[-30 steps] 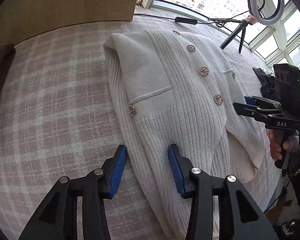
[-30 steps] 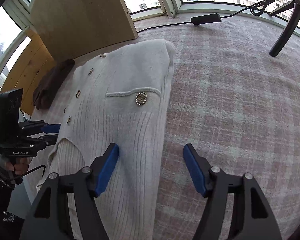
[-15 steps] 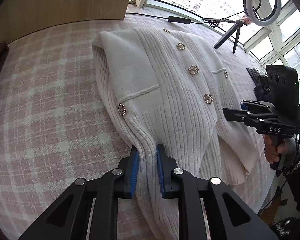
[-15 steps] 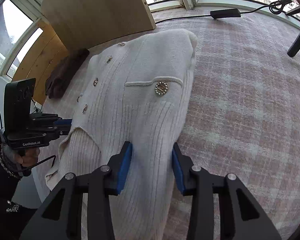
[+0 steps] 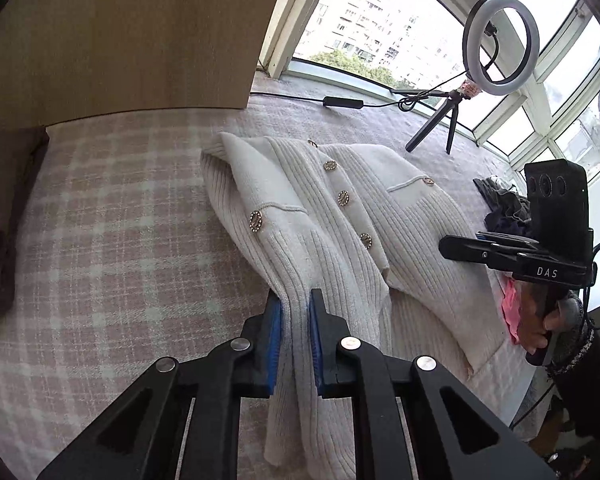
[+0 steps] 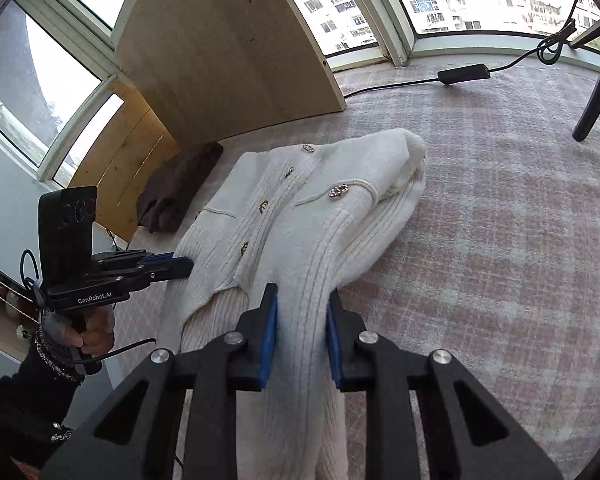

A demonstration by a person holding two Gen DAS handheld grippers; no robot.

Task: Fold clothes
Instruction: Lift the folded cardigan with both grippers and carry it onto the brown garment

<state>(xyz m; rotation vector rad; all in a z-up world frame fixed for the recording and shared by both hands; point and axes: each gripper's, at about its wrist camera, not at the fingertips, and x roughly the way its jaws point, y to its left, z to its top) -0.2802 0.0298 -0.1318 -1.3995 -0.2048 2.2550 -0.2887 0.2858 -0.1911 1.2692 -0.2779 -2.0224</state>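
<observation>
A cream ribbed cardigan (image 5: 412,216) with gold buttons lies front up on the pink checked cover (image 5: 120,240). My left gripper (image 5: 294,300) has its blue pads pressing a bunched fold of the cardigan's left lower edge, and its jaws are still closing. My right gripper (image 6: 302,296) pinches the opposite lower edge of the cardigan (image 6: 300,216) the same way, its jaws also closing. Both held edges are raised off the cover, and the hem hangs down under the jaws. Each view shows the other gripper from the side: right gripper (image 5: 452,246), left gripper (image 6: 180,266).
A ring light on a small tripod (image 5: 496,40) and a black cable with its adapter (image 5: 342,102) stand at the far edge by the windows. A wooden board (image 5: 120,40) leans behind. A brown garment (image 6: 176,188) and a dark clothes heap (image 5: 504,208) lie at the sides.
Both grippers went from open around the cardigan's side edges to closed on them, then rose, pulling the lower sides up off the cover.
</observation>
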